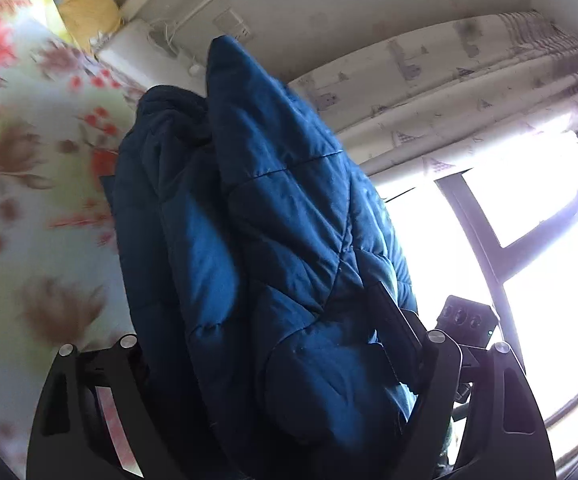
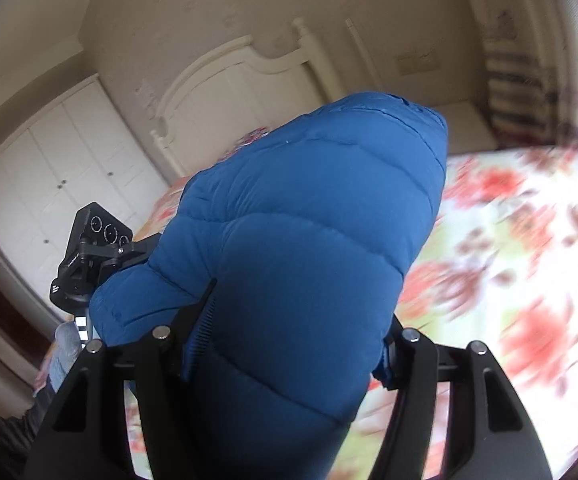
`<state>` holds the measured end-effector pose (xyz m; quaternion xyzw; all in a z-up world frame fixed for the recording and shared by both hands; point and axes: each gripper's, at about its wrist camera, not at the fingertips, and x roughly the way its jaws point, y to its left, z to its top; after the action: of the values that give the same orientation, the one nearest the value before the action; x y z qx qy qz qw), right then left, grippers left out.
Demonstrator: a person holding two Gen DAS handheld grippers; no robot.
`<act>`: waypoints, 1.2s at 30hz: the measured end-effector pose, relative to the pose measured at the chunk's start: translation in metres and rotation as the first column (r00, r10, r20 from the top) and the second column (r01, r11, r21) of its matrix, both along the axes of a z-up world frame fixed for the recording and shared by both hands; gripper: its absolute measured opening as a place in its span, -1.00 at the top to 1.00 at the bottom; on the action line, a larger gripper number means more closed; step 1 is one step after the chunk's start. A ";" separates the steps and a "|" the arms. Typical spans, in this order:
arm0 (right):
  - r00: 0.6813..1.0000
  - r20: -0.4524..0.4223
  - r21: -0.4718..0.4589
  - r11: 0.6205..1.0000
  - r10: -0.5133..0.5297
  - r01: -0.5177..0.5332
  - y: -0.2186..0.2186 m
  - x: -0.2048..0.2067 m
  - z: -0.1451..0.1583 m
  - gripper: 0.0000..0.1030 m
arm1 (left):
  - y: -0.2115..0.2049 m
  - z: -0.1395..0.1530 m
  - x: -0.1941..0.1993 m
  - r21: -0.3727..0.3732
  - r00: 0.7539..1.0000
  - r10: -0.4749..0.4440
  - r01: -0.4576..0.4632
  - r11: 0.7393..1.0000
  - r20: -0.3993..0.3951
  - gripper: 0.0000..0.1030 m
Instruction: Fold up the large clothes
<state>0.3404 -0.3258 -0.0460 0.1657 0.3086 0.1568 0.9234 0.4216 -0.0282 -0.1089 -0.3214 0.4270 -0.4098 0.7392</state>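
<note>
A blue quilted puffer jacket [image 1: 273,216] is bunched up and lifted above the bed, and it fills the middle of both views. In the left wrist view my left gripper [image 1: 257,320] is shut on a thick fold of it; the right finger [image 1: 389,316] presses into the fabric and the left finger is mostly hidden behind it. In the right wrist view the jacket [image 2: 309,220] bulges between the two fingers of my right gripper [image 2: 301,308], whose ribbed pad [image 2: 203,320] bites into its side. Each gripper shows beside the jacket in the other's view: the right gripper [image 1: 465,316] and the left gripper [image 2: 89,256].
Under the jacket lies a bed with a floral sheet [image 2: 509,260], also seen on the left [image 1: 29,200]. A white headboard [image 2: 229,92] and white wardrobe doors [image 2: 49,168] stand behind it. A bright window [image 1: 529,200] with a patterned curtain [image 1: 489,80] is at the right.
</note>
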 end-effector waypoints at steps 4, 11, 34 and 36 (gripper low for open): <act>0.990 -0.133 0.008 0.999 -0.046 0.047 -0.050 0.036 -0.030 -0.37 | -0.031 -0.039 0.022 0.056 0.997 0.041 -0.037 0.998 -0.070 -0.52; 0.971 -0.167 0.005 0.985 -0.169 0.173 -0.067 0.025 -0.042 -0.84 | -0.009 0.001 -0.004 0.171 0.984 0.152 -0.166 0.971 0.089 -0.64; 0.994 0.042 -0.791 0.611 0.097 -0.026 0.185 0.016 -0.073 0.30 | -0.104 0.000 0.119 0.612 0.972 -0.071 -0.083 0.786 0.223 -0.91; 0.994 0.026 -0.794 0.607 0.105 -0.044 0.190 0.018 -0.078 0.30 | -0.094 -0.008 0.121 0.566 0.977 -0.053 -0.076 0.821 0.208 -0.91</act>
<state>0.3587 -0.1356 -0.1243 -0.2775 0.3204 0.0484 0.9045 0.5430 -0.1219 -0.1171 -0.0421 0.4456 -0.2910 0.8455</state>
